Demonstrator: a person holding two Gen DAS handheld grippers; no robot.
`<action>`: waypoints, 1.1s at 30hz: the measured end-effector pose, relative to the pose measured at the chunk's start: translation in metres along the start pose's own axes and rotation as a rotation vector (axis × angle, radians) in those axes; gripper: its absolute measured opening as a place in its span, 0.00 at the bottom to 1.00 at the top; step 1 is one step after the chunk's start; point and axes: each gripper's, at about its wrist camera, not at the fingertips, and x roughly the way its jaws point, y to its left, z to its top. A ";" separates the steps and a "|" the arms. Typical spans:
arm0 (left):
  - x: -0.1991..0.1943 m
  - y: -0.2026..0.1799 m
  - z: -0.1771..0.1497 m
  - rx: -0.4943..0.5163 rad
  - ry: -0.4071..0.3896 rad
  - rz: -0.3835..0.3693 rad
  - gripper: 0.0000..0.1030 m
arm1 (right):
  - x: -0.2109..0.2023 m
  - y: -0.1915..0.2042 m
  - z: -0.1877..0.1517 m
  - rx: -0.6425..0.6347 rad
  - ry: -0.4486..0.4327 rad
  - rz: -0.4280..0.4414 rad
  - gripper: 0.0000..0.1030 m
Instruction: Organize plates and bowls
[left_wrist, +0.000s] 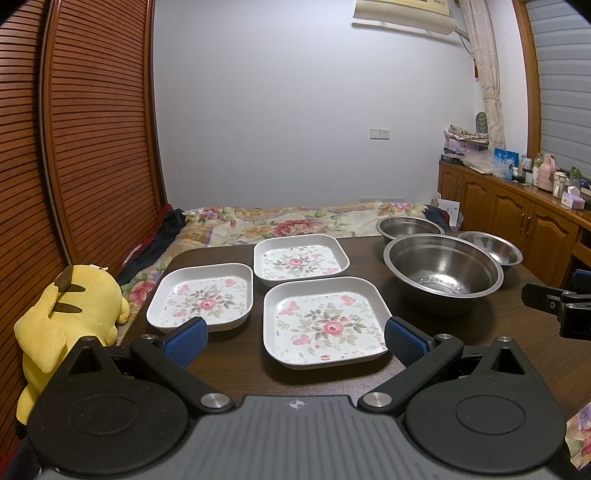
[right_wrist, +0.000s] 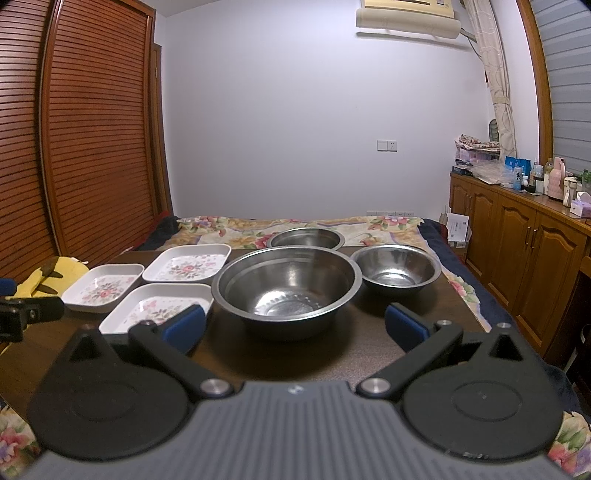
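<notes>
The three bowls (right_wrist: 286, 286) were polished metal, glossy, with reflections inside. The three square plates (left_wrist: 325, 321) looked like smooth white plastic with a printed floral face. The table (left_wrist: 229, 354) was dark wood-grain, matt. Gripper pads (left_wrist: 404, 341) were blue, ribbed rubber. The yellow toy (left_wrist: 66, 321) was soft plush cloth.

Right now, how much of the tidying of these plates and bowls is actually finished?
Nothing looks done yet. The three floral square plates lie side by side on the table, unstacked, and the three steel bowls stand apart, not nested. Nothing is in hand: the left gripper and right gripper are both open and empty. All stacking remains.
</notes>
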 end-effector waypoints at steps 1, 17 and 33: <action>0.000 0.000 0.000 -0.001 0.000 0.000 1.00 | 0.000 0.000 0.000 0.000 0.000 0.001 1.00; 0.006 -0.007 -0.009 -0.007 0.022 -0.006 1.00 | 0.004 0.001 -0.004 -0.001 0.010 0.004 1.00; 0.035 0.009 -0.023 -0.038 0.117 -0.017 1.00 | 0.020 0.012 -0.014 0.001 0.052 0.067 1.00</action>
